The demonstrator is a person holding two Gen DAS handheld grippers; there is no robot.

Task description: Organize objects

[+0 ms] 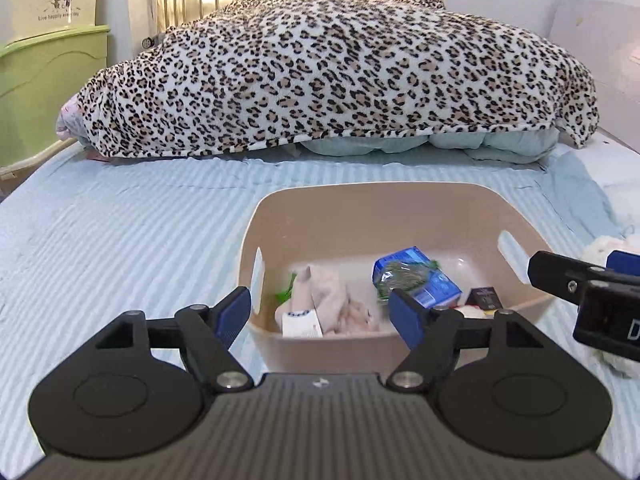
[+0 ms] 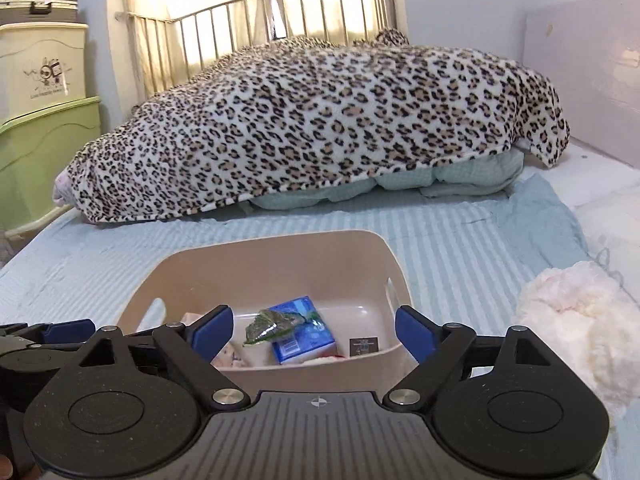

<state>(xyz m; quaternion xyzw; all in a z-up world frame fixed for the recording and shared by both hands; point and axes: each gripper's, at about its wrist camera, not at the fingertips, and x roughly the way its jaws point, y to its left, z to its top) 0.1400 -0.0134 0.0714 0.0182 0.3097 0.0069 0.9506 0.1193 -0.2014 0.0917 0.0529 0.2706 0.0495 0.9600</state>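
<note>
Hovering claws: both hang just before the near wall of the beige bin [image 1: 400, 208], which stands on the bed.
Left claw [image 1: 322, 312]: released, jaws wide apart, nothing between them; it sits at the bin's near left corner, one blue pad outside the left wall and the other over the near rim.
Right claw [image 2: 314, 330]: released as well, jaws wide and empty, centred over the bin's near rim.
Blue packet [image 2: 302, 334]: lies inside the bin, near its middle, straight ahead of the right claw.
Green-leaf bag [image 2: 272, 324]: clear plastic, resting on the blue packet's left part, touching it.
Pink cloth [image 1: 326, 300]: crumpled in the bin's left part, straight ahead of the left claw, with a white label [image 1: 302, 322] at the near wall.
Small dark box [image 2: 363, 347]: in the bin's near right corner.
Fluffy cream item [image 2: 580, 328]: on the bed, outside the bin, to its right, just beside the right claw's right finger.
Leopard blanket [image 1: 332, 68]: heaped over pale bedding, well behind the bin.
In the way: only the bin's near wall stands between the claws and the things inside.
Green cabinet [image 1: 48, 88]: far left of the bin, beside the bed.
</note>
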